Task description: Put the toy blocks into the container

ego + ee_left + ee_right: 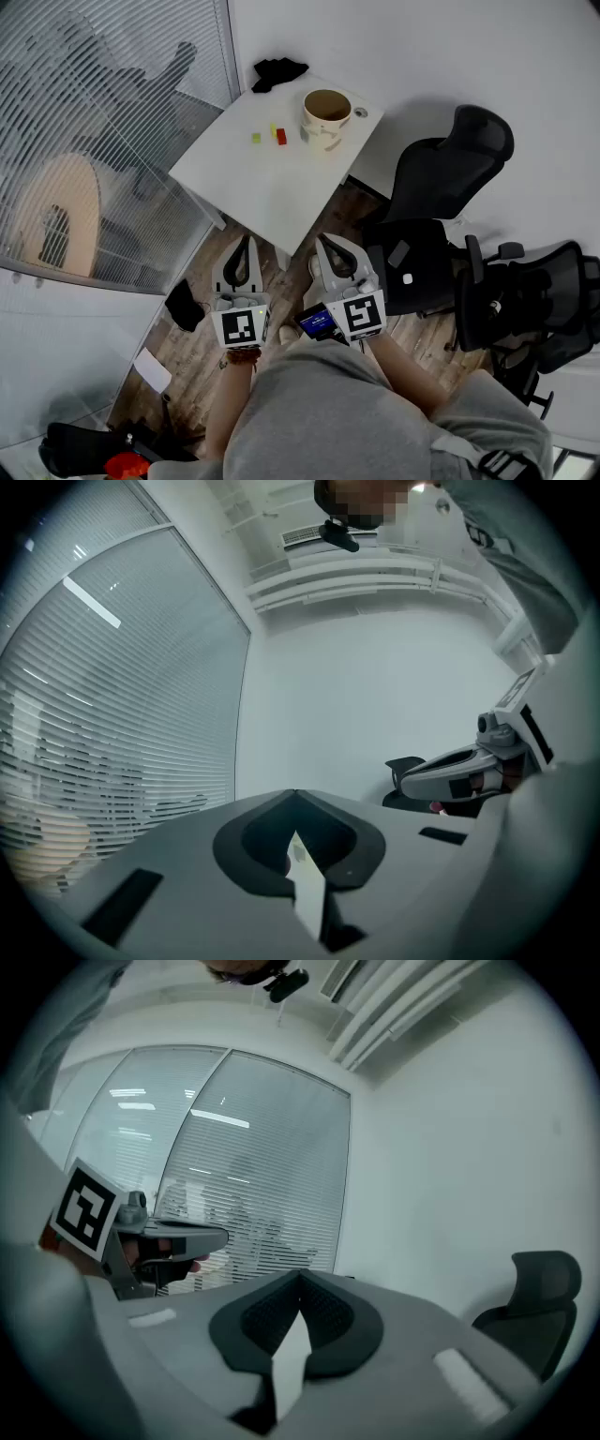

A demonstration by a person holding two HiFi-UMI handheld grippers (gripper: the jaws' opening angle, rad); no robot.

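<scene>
Far off on the white table [272,187], the round container [326,117] shows a brown inside, green [256,138], yellow [273,129] and red toy blocks [281,136] lie just left of it, and the left gripper [242,255] and right gripper [336,255] hover near, clenched on nothing.

bright, even indoor light; the white table [272,178] nearly washes out; gripper views bend and darken at their edges.

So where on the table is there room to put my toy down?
The near half of the table is bare, from the blocks down to the near corner. The far end is crowded: the container, the blocks beside it, and a black cloth on the far corner.
</scene>
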